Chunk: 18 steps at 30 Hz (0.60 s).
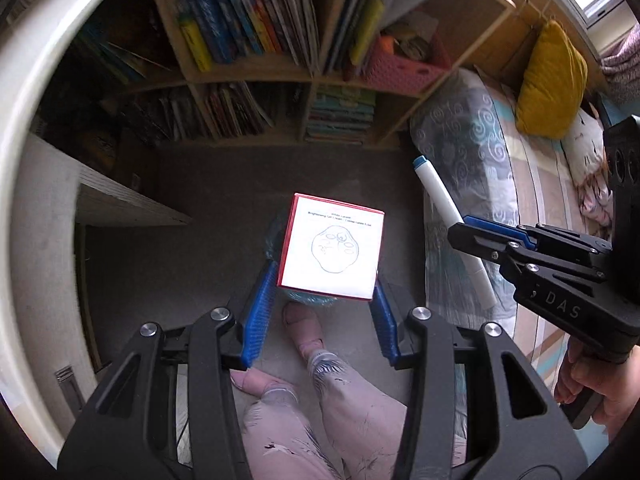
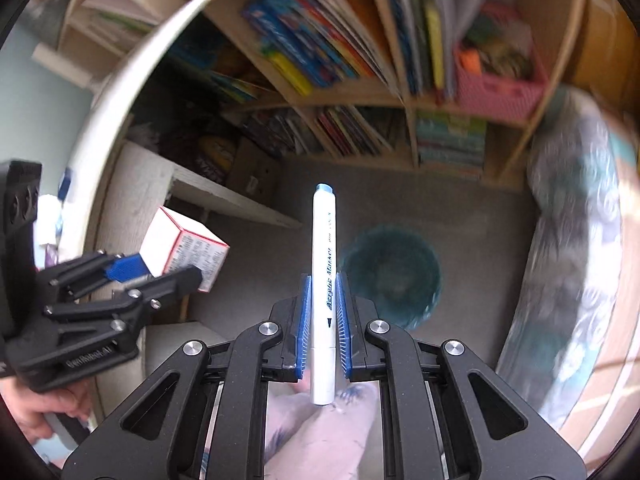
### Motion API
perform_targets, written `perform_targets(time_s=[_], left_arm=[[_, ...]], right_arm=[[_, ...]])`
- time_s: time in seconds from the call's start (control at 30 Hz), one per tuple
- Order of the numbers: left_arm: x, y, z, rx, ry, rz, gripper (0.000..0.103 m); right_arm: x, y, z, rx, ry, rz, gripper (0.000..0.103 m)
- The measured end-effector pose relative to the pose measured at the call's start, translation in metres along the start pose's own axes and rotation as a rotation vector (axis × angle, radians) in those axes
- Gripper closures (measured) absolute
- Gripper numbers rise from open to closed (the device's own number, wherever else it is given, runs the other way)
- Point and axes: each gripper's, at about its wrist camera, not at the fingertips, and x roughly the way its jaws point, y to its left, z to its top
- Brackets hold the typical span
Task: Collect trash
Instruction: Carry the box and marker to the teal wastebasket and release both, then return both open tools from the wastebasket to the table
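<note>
My left gripper (image 1: 326, 280) is shut on a small white box with red edges (image 1: 332, 246), held above the floor; a blue-lined bin (image 1: 276, 236) shows just behind and under the box. My right gripper (image 2: 323, 300) is shut on a white acrylic marker with a blue cap (image 2: 324, 280), which stands upright between the pads. The round blue-lined trash bin (image 2: 390, 276) sits on the grey floor just right of the marker. The right gripper (image 1: 460, 236) with the marker (image 1: 448, 220) shows at the right of the left wrist view; the left gripper (image 2: 160, 276) with the box (image 2: 184, 248) shows at the left of the right wrist view.
A wooden bookshelf (image 1: 288, 76) full of books and a pink basket (image 2: 500, 88) stands behind the bin. A patterned mattress (image 1: 472, 140) with a yellow cushion (image 1: 552, 80) lies at the right. A white desk edge (image 2: 132, 92) curves at the left. My legs and feet (image 1: 304, 328) are below.
</note>
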Motion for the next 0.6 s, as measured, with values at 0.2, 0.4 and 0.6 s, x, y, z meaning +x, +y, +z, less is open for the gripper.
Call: perform_targets(time_s=[0.2, 0.4, 0.6], left_arm=[[0.039, -0.011, 0.006, 0.047, 0.080, -0.001, 0.061], [0.059, -0.024, 0.007, 0.089, 0.131, 0.011, 0.058], [0.068, -0.028, 0.013, 0.124, 0.126, 0.044, 0.036]], right_arm=[[0.022, -0.032, -0.005, 0.112, 0.030, 0.029, 0.089], [0.037, -0.048, -0.004, 0.147, 0.050, 0.045, 0.084], [0.036, -0.060, 0.001, 0.191, 0.018, 0.053, 0.052]])
